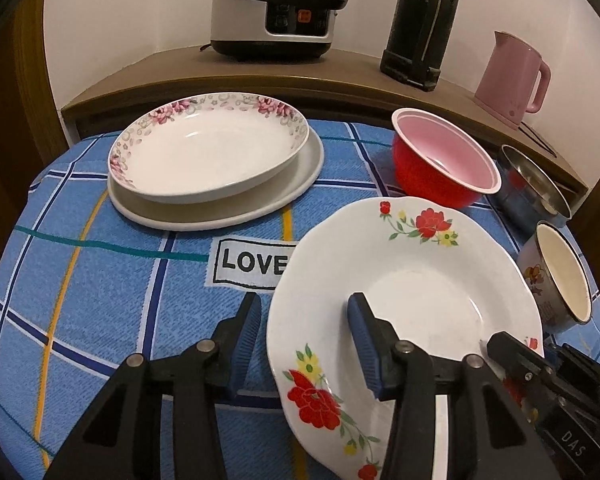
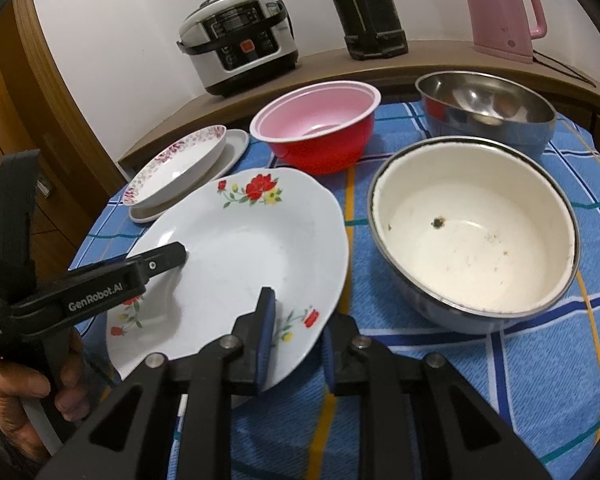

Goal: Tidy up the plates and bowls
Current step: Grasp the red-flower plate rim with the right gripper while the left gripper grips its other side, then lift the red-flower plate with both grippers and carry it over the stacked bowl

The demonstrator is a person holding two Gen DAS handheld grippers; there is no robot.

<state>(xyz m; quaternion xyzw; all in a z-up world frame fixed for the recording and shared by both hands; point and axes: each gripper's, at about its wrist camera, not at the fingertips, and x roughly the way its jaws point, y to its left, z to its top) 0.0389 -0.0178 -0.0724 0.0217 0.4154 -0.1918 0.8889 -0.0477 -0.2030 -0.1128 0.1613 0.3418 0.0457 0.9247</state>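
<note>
A white plate with red flowers (image 1: 412,280) (image 2: 236,248) lies near me on the blue checked cloth (image 1: 112,288). My left gripper (image 1: 304,320) has closed across the plate's left rim, one finger (image 2: 176,256) on the inside, the other outside. My right gripper (image 2: 296,332) is shut on the near right rim of the same plate. At the back left, a pink-flowered deep plate (image 1: 208,152) rests on a plain white plate (image 1: 220,212). A red bowl with a pink inside (image 2: 316,128), a steel bowl (image 2: 484,108) and a white enamel bowl (image 2: 476,236) stand to the right.
Behind the cloth runs a wooden shelf (image 1: 172,76) with a rice cooker (image 1: 276,4), a tall black flask (image 1: 420,20) and a pink kettle (image 1: 512,76). A person's hand (image 2: 16,396) holds the left gripper's handle. Wooden panelling stands at the far left.
</note>
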